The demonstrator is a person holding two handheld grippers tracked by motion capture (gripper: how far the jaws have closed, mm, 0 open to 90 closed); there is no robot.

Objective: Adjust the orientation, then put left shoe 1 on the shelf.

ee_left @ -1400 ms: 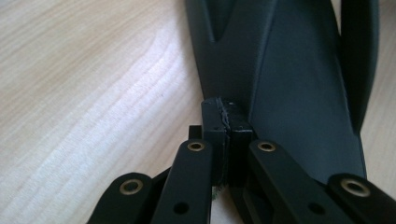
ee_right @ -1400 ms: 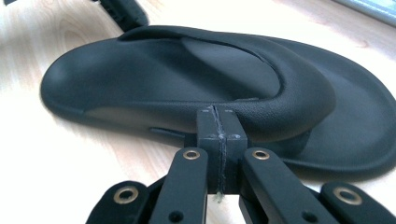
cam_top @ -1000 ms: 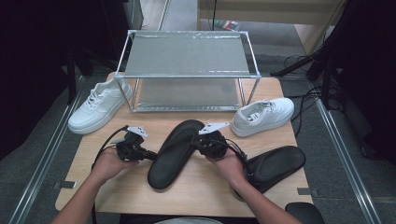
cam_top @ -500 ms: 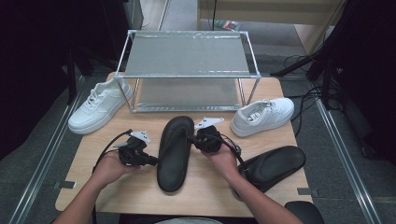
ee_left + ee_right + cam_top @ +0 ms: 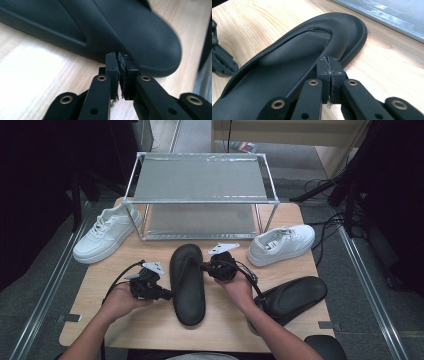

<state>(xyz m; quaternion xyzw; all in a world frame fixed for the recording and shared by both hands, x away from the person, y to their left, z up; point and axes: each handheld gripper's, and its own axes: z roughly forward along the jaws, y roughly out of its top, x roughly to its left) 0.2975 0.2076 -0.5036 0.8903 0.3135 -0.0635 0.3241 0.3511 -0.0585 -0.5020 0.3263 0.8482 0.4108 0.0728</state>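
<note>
Black sandal [image 5: 187, 282] lies flat on the worktop [image 5: 150, 330], lengthwise near the middle, its toe toward the metal rack [image 5: 200, 195] at the far edge and its heel toward the near edge. My left fingers [image 5: 167, 295] sit at its left side, the pads [image 5: 117, 72] nearly together with a thin gap and nothing gripped; they have just eased apart slightly, their tips right at the sandal's [image 5: 112, 30] rim. My right fingers [image 5: 204, 267] rest against the sandal's right side, pressed together, with the tips [image 5: 329, 70] at the raised edge of the sandal [image 5: 287, 70]. A second black sandal [image 5: 292, 297] lies at the near right corner. One white sneaker [image 5: 107, 232] overhangs the far left edge; another white sneaker [image 5: 280, 245] sits by the right edge.
</note>
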